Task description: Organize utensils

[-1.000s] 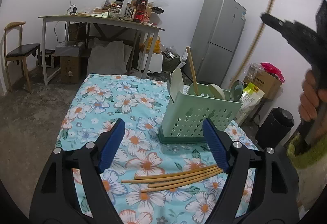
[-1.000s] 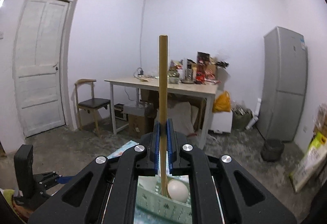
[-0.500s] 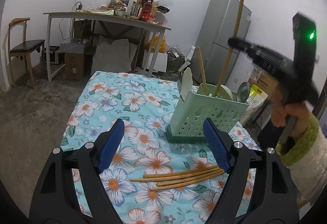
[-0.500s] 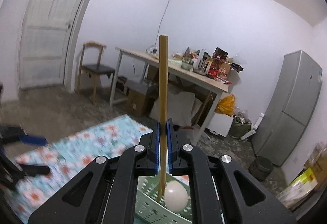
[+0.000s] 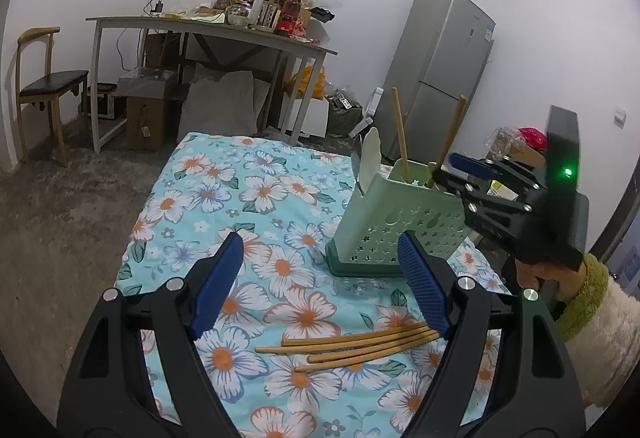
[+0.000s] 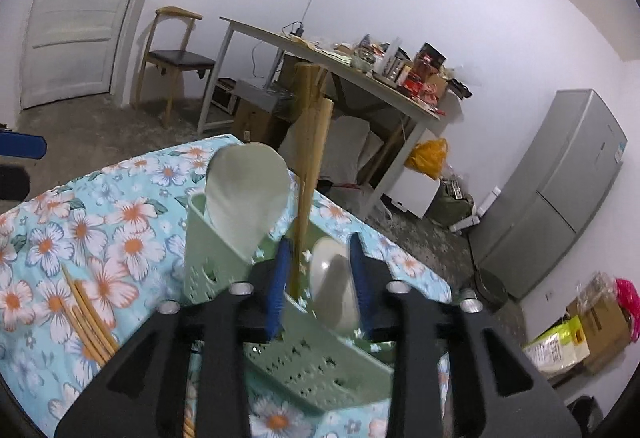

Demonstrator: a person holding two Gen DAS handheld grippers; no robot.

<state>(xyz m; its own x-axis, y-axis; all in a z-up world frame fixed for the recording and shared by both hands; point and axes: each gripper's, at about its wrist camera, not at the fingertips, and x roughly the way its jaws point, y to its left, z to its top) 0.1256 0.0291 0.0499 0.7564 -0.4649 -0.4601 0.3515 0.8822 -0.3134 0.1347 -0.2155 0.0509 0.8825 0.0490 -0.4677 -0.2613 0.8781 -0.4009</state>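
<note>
holder: green perforated caddy (image 5: pixel 394 230) stands upright on the flowered bench (image 5: pixel 224 194), right of centre in the left wrist view, lower centre in the right wrist view (image 6: pixel 240 258).
in holder: two bamboo chopsticks stand in it, one (image 5: pixel 400 134) leaning left, one (image 5: pixel 450 138) leaning right; a pale spoon (image 5: pixel 370 158) at its left end, another pale spoon (image 6: pixel 334 278) inside. Judged done: those pcs sorted.
just placed: chopstick (image 6: pixel 310 190) w/ its lower end in the caddy, top leaning toward the upper centre of the right wrist view; a second stick close alongside it.
right gripper (image 6: pixel 318 278): jaws opening, partly apart, abt a third of the way; the chopstick is between them, close by the left blue pad, no squeeze visible, so I judge it let go. A hand (image 5: pixel 536 274) w/ green cuff carries the gripper (image 5: pixel 476 174) at the right edge of the left wrist view.
left over: four chopsticks (image 5: pixel 352 346) lie flat in a loose bundle on the cloth, bottom centre of the left wrist view, near the caddy but apart from it; also at lower left of the right wrist view (image 6: pixel 90 318).
left gripper (image 5: pixel 320 286): jaws wide apart, nothing between them, hanging above the loose bundle.
progress: approx. a third of the sticks in; four to go.
next (guess): pick up from the bundle, drop into the caddy.
</note>
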